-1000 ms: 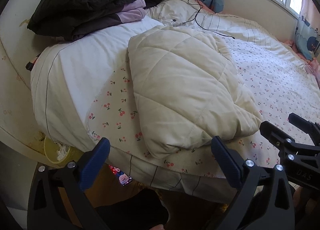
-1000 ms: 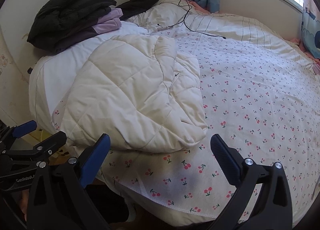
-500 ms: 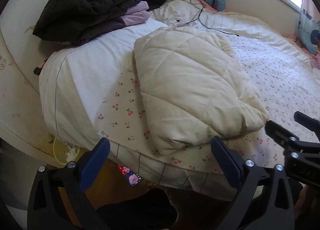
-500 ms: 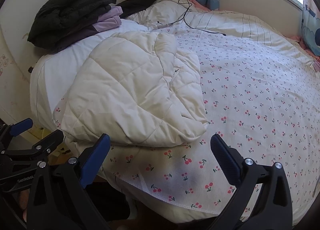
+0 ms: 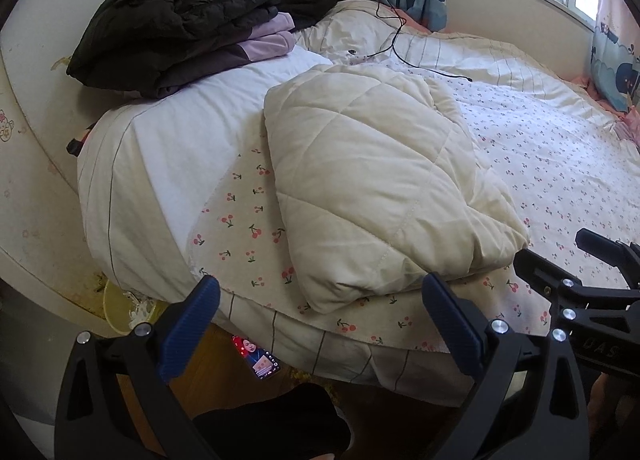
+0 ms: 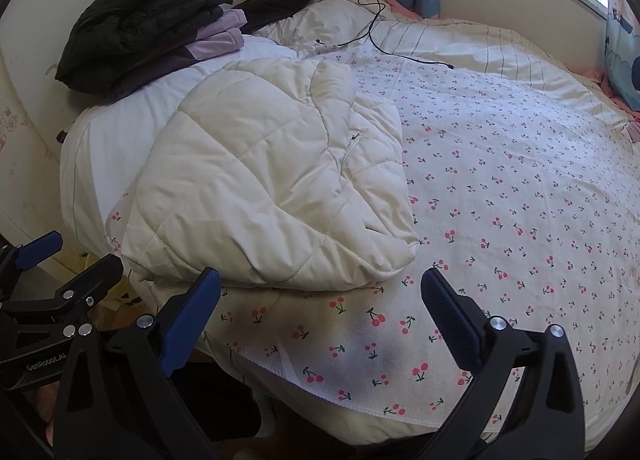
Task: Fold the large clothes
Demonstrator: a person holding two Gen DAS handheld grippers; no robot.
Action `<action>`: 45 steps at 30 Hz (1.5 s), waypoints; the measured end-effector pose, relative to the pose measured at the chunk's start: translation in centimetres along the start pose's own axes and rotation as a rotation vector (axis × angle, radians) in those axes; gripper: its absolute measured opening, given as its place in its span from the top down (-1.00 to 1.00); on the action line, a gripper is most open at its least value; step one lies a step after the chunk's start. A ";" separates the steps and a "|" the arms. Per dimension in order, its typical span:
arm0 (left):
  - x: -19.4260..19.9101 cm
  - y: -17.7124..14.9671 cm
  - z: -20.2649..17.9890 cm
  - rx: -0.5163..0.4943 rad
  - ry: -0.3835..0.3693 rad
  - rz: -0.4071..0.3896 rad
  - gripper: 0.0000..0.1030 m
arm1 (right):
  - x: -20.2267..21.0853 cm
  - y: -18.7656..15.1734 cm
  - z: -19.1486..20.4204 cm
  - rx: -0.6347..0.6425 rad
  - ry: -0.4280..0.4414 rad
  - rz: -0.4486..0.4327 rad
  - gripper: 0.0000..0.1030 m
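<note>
Cream quilted jacket [image 5: 380,180] lies folded in bundle on bed [image 6: 520,188], near-left part, close to near edge. Left hand-held gripper [image 5: 320,324] and right hand-held gripper [image 6: 320,308] both spread apart, empty, just short of bed edge. We judge jacket light, puffy, soft, fabric likely slippery; padding will spring back, layers may slide. We would pinch near corners through all layers, not the puffy middle. Dark clothes pile [image 5: 176,16] sits far left.

Bed [image 5: 560,164] (cherry-print sheet): folded cream jacket [image 5: 380,184], dark clothes pile [image 5: 176,16], black cable [image 5: 400,56].
</note>
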State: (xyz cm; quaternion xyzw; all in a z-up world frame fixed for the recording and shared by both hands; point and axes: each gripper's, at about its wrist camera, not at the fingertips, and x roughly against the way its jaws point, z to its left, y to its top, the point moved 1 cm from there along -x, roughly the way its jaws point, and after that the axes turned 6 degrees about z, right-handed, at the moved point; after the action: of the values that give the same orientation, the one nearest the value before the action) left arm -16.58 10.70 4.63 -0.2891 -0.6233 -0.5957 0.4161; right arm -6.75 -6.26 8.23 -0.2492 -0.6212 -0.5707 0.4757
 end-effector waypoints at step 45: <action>-0.6 -0.5 0.0 0.006 -0.046 -0.009 -0.87 | -1.4 0.0 -0.3 0.002 0.007 0.030 -0.88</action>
State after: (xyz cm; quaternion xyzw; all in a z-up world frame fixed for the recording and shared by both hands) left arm -16.71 10.69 3.82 -0.2985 -0.6357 -0.5890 0.3999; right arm -6.06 -6.23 6.95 -0.2562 -0.6164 -0.5636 0.4866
